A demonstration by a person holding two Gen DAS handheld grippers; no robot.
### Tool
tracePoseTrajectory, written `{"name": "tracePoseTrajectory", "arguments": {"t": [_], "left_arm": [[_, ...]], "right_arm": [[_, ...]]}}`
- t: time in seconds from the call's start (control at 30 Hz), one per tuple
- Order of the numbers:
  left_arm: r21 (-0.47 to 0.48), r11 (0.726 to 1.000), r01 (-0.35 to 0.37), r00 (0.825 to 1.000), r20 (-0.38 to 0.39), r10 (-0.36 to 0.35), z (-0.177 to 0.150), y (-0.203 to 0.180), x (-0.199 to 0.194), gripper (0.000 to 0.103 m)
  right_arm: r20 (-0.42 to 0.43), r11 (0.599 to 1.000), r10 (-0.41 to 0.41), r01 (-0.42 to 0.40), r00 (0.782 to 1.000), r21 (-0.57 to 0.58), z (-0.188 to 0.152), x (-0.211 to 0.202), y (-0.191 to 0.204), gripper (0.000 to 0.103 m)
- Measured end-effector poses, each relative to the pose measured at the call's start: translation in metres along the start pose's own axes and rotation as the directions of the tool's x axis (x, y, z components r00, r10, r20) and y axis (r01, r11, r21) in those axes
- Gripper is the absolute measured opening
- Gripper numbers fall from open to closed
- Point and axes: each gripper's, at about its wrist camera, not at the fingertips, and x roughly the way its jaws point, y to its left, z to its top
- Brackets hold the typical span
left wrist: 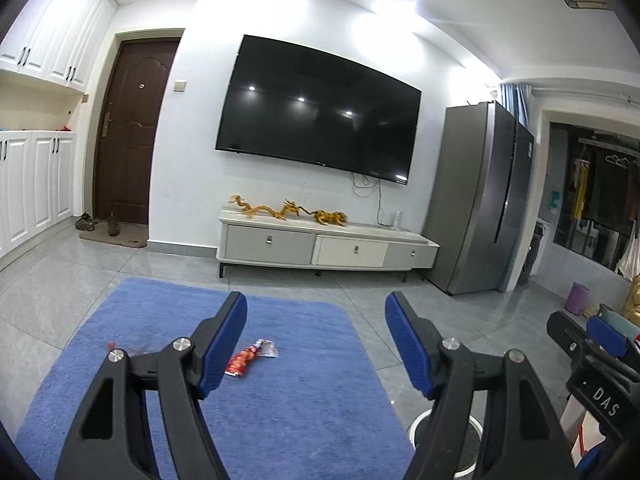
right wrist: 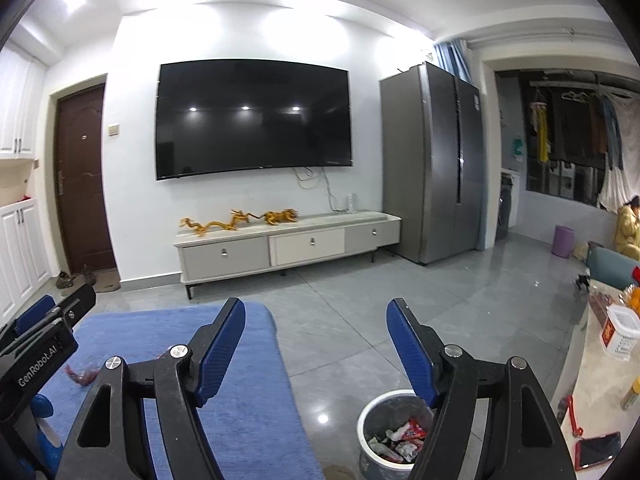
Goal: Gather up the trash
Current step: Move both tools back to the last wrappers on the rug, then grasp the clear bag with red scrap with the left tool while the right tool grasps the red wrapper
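Our left tongs and right tongs are wide and empty, so next we grab the red wrapper on the rug for the bin.

grey tiled floor, blue rug with red wrapper, grey trash bin beside rug

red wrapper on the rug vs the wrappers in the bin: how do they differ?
The red wrapper lies alone, flat and stretched out on the blue rug; the binned wrappers are crumpled in a mixed pile. It is uncollected on the floor; they sit inside the round bin, beside the rug on grey tile. Shared: red snack packaging, and neither is held, since both tools are open with nothing between the fingers.
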Motion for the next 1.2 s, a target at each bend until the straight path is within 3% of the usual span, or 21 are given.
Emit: {"name": "tracePoseTrajectory", "arguments": {"t": [0.37,0.57,0.67,0.77,0.87,1.0,1.2], "left_arm": [[-0.01,0.991,-0.136,0.99,-0.038,0.136,-0.023,0.085,0.029,0.074],[0.04,0.972,-0.231,0.967,-0.099,0.234,-0.05,0.155,0.061,0.074],[0.079,0.956,-0.284,0.947,-0.135,0.292,-0.064,0.188,0.081,0.074],[0.12,0.939,-0.321,0.922,-0.189,0.339,-0.08,0.22,0.104,0.074],[0.135,0.936,-0.324,0.909,-0.23,0.348,-0.09,0.24,0.123,0.074],[0.129,0.947,-0.293,0.905,-0.284,0.318,-0.098,0.269,0.146,0.074],[0.133,0.965,-0.227,0.9,-0.35,0.26,-0.1,0.291,0.176,0.074]], "right_arm": [[-0.082,0.996,0.083,-0.086,0.993,-0.032,-0.015,0.044,0.043,0.075],[-0.197,0.987,0.154,-0.162,0.968,-0.021,-0.036,0.093,0.073,0.075],[-0.252,0.979,0.193,-0.204,0.948,-0.018,-0.052,0.114,0.088,0.075],[-0.308,0.967,0.24,-0.254,0.92,-0.004,-0.066,0.141,0.104,0.075],[-0.362,0.952,0.292,-0.304,0.885,0.024,-0.079,0.168,0.121,0.075],[-0.433,0.922,0.373,-0.381,0.82,0.073,-0.09,0.209,0.151,0.075],[-0.496,0.892,0.425,-0.444,0.757,0.086,-0.105,0.255,0.196,0.075]]}}
